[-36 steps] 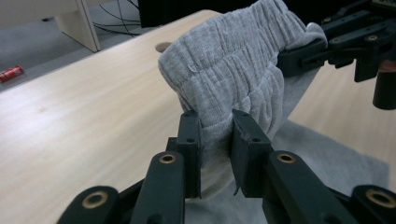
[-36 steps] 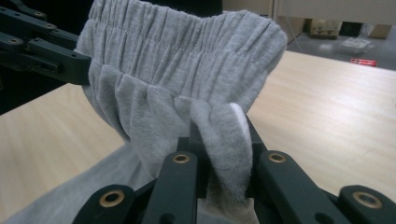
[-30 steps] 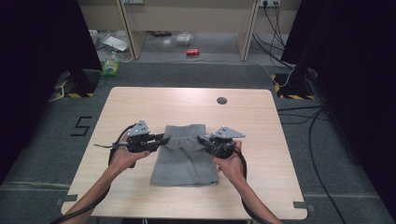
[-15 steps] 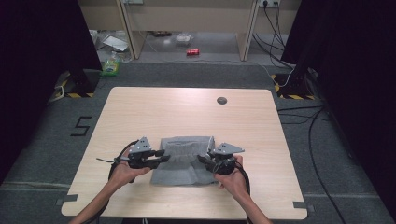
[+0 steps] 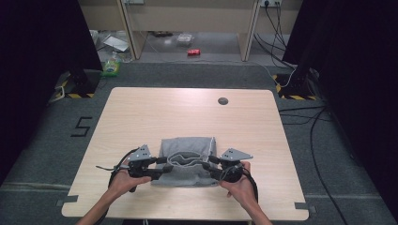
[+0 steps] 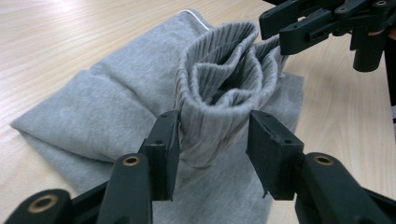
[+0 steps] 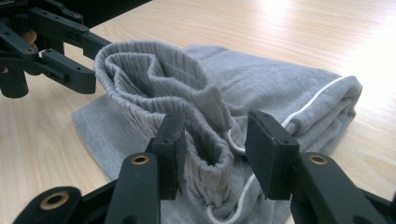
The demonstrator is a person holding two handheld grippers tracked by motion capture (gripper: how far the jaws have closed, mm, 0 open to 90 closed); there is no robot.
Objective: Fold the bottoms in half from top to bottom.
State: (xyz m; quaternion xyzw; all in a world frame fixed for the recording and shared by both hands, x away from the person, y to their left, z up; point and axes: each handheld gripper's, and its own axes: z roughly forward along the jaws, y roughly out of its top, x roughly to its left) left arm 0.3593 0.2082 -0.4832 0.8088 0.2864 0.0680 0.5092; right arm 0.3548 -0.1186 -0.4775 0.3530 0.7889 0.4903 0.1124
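A grey garment with a ribbed waistband and a white drawstring lies folded on the wooden table, near its front edge. My left gripper is at the waistband's left end and my right gripper at its right end. In the left gripper view the jaws have just been opening; the waistband fold stands loose between them, clear of the right pad. The right gripper's jaws have likewise been opening, with the waistband between them and a gap at the right pad.
A dark round plug sits in the table's far side. On the floor beyond are a red can and a green item. Cables run along the floor at the right. Black curtains stand on both sides.
Both hands came toward the table's near edge, bringing the waistband over the rest of the garment, which now looks shorter. Both pairs of jaws went from shut on the cloth to apart.
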